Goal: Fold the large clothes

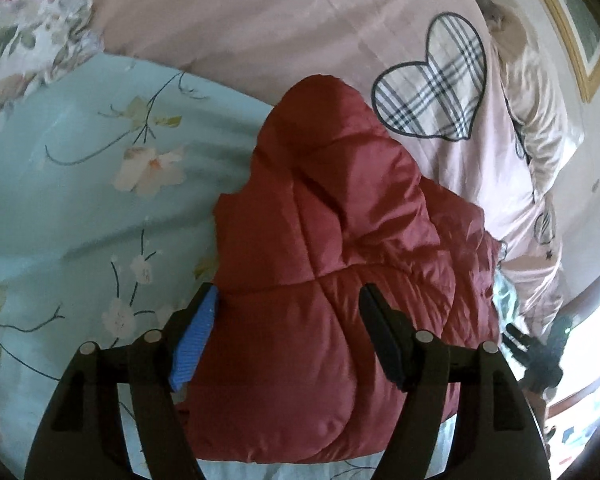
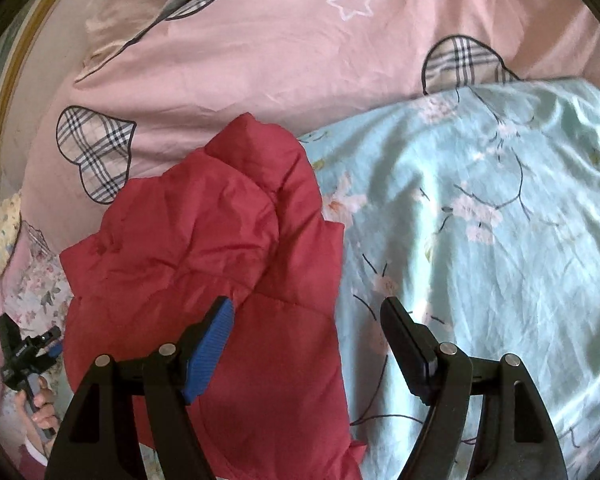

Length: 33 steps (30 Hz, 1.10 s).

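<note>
A red quilted puffer jacket (image 1: 340, 264) lies bunched and partly folded on a light blue floral sheet (image 1: 80, 208). My left gripper (image 1: 288, 300) is open just above the jacket's near part, one finger on each side of it. In the right wrist view the jacket (image 2: 204, 248) lies left of centre. My right gripper (image 2: 306, 312) is open above the jacket's right edge, where it meets the blue floral sheet (image 2: 500, 240). The left gripper (image 2: 28, 348) shows there at the far left, held in a hand. The right gripper (image 1: 540, 356) shows small at the far right of the left wrist view.
A pink duvet with plaid hearts (image 2: 300, 48) covers the bed behind the jacket. It also shows in the left wrist view (image 1: 432, 92). A beige pillow (image 2: 140, 4) lies at the back. A framed picture (image 1: 576, 28) hangs on the wall to the right.
</note>
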Available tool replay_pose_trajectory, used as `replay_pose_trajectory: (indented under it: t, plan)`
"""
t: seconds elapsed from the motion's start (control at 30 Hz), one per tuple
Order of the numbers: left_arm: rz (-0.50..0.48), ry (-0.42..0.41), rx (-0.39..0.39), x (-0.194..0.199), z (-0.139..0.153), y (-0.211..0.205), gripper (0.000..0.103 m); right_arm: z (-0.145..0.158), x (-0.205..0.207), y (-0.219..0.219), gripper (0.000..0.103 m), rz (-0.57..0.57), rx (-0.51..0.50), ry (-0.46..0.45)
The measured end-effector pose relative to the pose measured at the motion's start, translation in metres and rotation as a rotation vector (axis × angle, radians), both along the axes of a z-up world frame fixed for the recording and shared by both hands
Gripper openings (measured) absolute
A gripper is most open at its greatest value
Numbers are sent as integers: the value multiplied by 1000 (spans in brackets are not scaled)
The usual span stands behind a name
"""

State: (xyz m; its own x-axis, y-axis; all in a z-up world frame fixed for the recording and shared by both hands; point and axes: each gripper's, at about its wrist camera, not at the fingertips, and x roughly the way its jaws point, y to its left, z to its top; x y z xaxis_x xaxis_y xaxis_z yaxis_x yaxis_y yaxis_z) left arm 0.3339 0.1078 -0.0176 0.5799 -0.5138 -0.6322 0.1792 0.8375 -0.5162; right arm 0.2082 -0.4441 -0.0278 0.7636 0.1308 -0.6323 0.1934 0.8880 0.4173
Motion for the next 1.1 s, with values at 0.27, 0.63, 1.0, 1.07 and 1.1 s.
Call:
replay_pose_trajectory:
  t: [0.27, 0.63, 1.0, 1.07, 1.1]
  plan:
    - [-7, 96, -127, 16, -25, 10, 82, -16, 11, -5, 91, 39, 138, -5]
    - [-81, 185, -223, 40, -51, -19, 96, -54, 42, -15, 95, 69, 351, 44]
    - [-137, 130, -191, 32, -45, -28, 61, -57, 52, -5, 51, 130, 441, 38]
    - [-146, 109, -174, 28, -37, -30, 55, -54, 50, -3, 44, 129, 444, 36]
    - [-149, 98, -166, 25, -33, -31, 52, -51, 48, -2, 41, 129, 441, 34]
